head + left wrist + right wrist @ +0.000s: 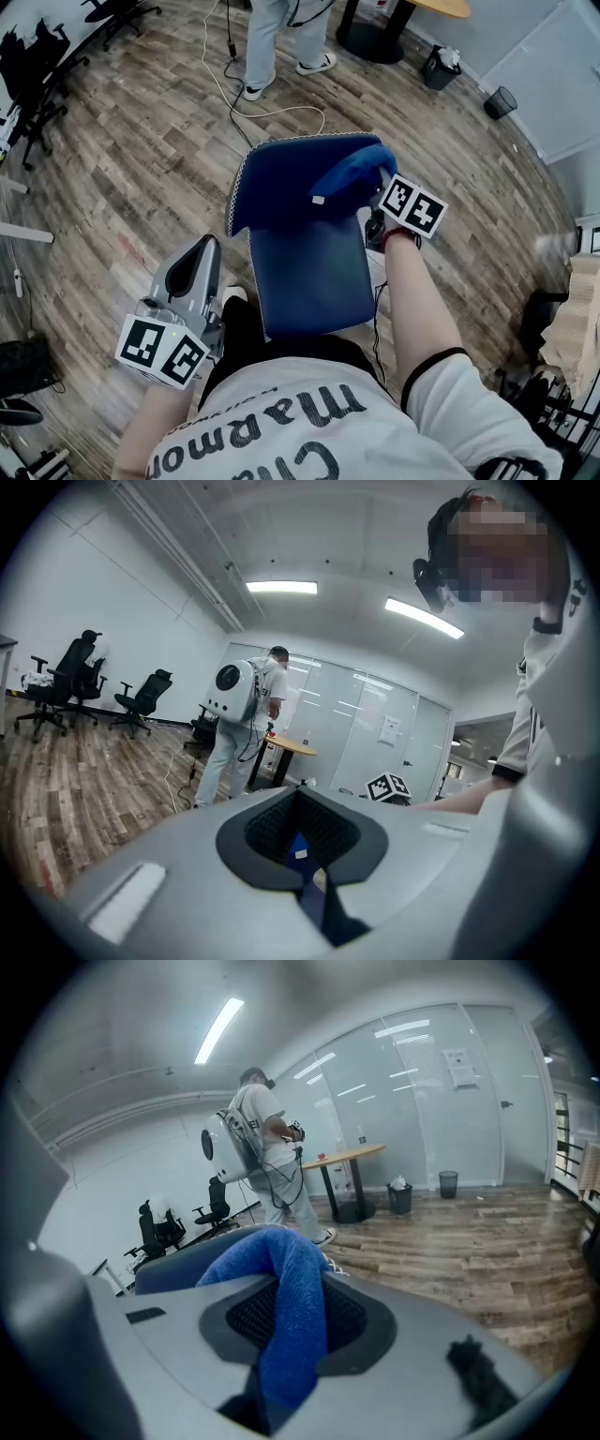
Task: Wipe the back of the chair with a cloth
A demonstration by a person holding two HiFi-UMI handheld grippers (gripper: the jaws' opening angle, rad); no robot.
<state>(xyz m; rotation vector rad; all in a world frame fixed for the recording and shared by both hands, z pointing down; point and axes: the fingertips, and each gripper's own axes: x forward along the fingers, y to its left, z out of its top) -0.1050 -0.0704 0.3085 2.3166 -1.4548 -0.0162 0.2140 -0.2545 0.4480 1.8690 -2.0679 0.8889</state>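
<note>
The blue chair stands just in front of me, its backrest (277, 192) rising over the seat (309, 277). A blue cloth (352, 173) with a small white tag lies on the right end of the backrest's top edge. My right gripper (382, 194) is shut on that cloth, its marker cube beside the chair. In the right gripper view the cloth (292, 1312) runs up from the right gripper (289, 1340) and folds over the backrest (173, 1262). My left gripper (203, 251) hangs left of the seat, jaws shut and empty. A sliver of the chair (298, 847) shows past the left gripper (306, 860).
A person (281, 37) with a white backpack stands beyond the chair, with a white cable (258, 111) on the wood floor behind them. A round table's base (375, 39) and two bins (439, 67) stand at the far right. Black office chairs (37, 66) line the far left.
</note>
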